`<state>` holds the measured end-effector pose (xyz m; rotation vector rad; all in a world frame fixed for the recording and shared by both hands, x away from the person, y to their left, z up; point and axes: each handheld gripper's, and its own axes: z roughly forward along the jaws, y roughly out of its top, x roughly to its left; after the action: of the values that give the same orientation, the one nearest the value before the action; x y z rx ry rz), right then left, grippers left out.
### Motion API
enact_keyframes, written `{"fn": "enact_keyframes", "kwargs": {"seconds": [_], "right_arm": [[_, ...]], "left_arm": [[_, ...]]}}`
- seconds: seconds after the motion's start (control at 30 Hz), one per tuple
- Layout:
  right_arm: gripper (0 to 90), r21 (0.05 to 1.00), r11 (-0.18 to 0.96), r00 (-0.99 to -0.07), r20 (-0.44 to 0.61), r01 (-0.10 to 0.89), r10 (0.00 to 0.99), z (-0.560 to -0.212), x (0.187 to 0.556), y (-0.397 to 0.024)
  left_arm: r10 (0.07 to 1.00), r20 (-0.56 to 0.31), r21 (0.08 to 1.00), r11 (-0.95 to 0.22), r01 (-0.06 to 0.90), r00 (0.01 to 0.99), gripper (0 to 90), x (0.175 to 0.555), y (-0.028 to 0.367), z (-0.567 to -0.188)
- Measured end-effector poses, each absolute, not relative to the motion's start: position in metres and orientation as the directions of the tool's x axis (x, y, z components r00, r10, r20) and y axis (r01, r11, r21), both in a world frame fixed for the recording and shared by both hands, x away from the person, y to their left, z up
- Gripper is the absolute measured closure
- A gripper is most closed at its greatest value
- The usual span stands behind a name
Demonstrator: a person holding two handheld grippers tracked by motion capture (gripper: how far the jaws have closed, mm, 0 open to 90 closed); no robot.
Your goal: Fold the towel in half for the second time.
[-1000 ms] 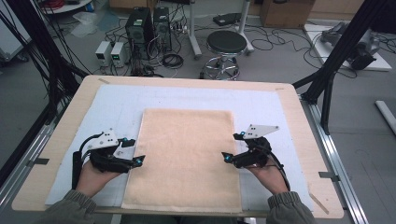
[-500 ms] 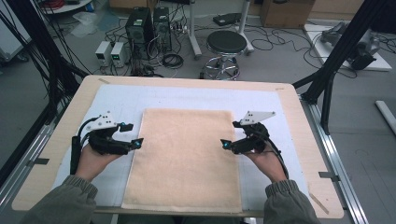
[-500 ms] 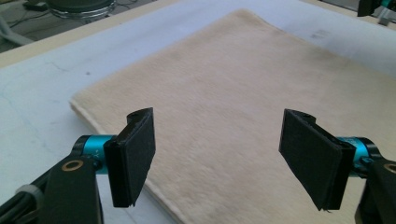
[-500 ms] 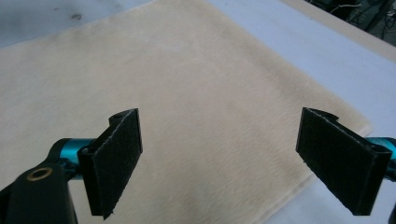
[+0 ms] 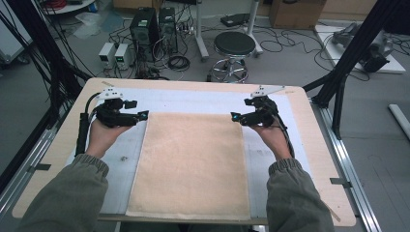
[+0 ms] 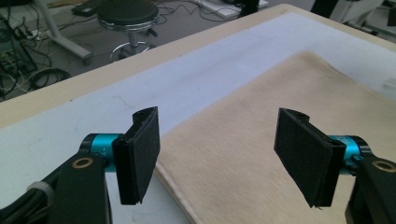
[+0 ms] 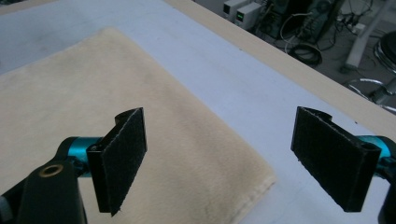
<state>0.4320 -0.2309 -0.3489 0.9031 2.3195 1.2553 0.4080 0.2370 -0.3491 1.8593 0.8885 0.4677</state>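
Towel (image 5: 192, 164): a tan, fuzzy cloth lying flat and spread out on the pale blue mat (image 5: 193, 99), its long sides running away from me, its near edge close to the table's front edge.
Towel's far corners: the far left one lies just beside my left tongs, the far right one just beside my right tongs; both corners rest flat on the mat.
My left tongs (image 5: 143, 116): in my left hand (image 5: 104, 135), over the mat at the towel's far left corner, tips pointing inward toward the cloth. The jaws stand apart and have just been closing a little, with nothing pressed between the pads. In the left gripper view the towel's edge runs below the gap, unpinched.
My right tongs (image 5: 235, 117): in my right hand (image 5: 270, 137), at the towel's far right corner, tips pointing inward. Jaws wide apart, holding nothing; in the right gripper view the towel's corner lies on the mat below and between the pads (image 7: 122, 158).
Height: whether the tips hover or brush the mat, I cannot tell.
Table (image 5: 58, 145): light wood, its bare rim showing all round the mat.
Sleeves (image 5: 63, 198): olive green, coming in from the bottom on both sides of the towel.
Beyond the table: a black stool (image 5: 234, 46), computer boxes (image 5: 152, 26) and loose cables on the grey floor.
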Motion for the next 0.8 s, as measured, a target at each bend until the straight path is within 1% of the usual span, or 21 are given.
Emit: {"fn": "enact_keyframes", "kwargs": {"seconds": [0.07,0.13,0.2,0.27,0.33,0.43,0.53,0.63,0.7,0.77,0.8], "right_arm": [[17.9,0.827,0.405,-0.722,0.003,0.391,0.692,-0.357,0.44,-0.233],[19.0,0.804,0.419,-0.713,0.009,0.422,0.701,-0.368,0.447,-0.235],[19.7,0.78,0.433,-0.705,0.015,0.452,0.709,-0.377,0.453,-0.237],[19.9,0.774,0.426,-0.694,0.022,0.467,0.72,-0.385,0.457,-0.238],[22.6,0.776,0.416,-0.684,0.026,0.474,0.729,-0.393,0.458,-0.24],[24.2,0.768,0.398,-0.666,0.049,0.501,0.744,-0.407,0.46,-0.243],[25.8,0.755,0.39,-0.654,0.066,0.526,0.754,-0.421,0.459,-0.244],[28.7,0.742,0.393,-0.649,0.074,0.543,0.757,-0.431,0.458,-0.242],[34.4,0.732,0.403,-0.651,0.073,0.549,0.756,-0.435,0.458,-0.24],[38.5,0.717,0.404,-0.647,0.086,0.568,0.757,-0.44,0.458,-0.238],[39.7,0.713,0.404,-0.646,0.089,0.573,0.758,-0.441,0.458,-0.237]], "left_arm": [[0.765,-0.069,0.899,-0.231,0.372,0.641,34.0,0.416,0.237,-0.357],[0.781,-0.08,0.887,-0.227,0.401,0.619,34.4,0.424,0.237,-0.366],[0.797,-0.074,0.869,-0.243,0.431,0.599,34.2,0.43,0.236,-0.376],[0.808,-0.086,0.864,-0.231,0.448,0.583,34.4,0.435,0.234,-0.386],[0.817,-0.078,0.859,-0.236,0.454,0.571,35.0,0.436,0.232,-0.397],[0.825,-0.083,0.845,-0.24,0.479,0.56,35.1,0.438,0.231,-0.412],[0.825,-0.105,0.811,-0.252,0.528,0.556,35.6,0.441,0.23,-0.422],[0.82,-0.082,0.803,-0.283,0.525,0.567,38.3,0.442,0.223,-0.427],[0.822,-0.081,0.794,-0.289,0.535,0.564,39.5,0.443,0.221,-0.431],[0.832,-0.085,0.764,-0.299,0.572,0.548,42.8,0.445,0.219,-0.436],[0.833,-0.094,0.751,-0.3,0.588,0.545,42.9,0.446,0.219,-0.439]]}}
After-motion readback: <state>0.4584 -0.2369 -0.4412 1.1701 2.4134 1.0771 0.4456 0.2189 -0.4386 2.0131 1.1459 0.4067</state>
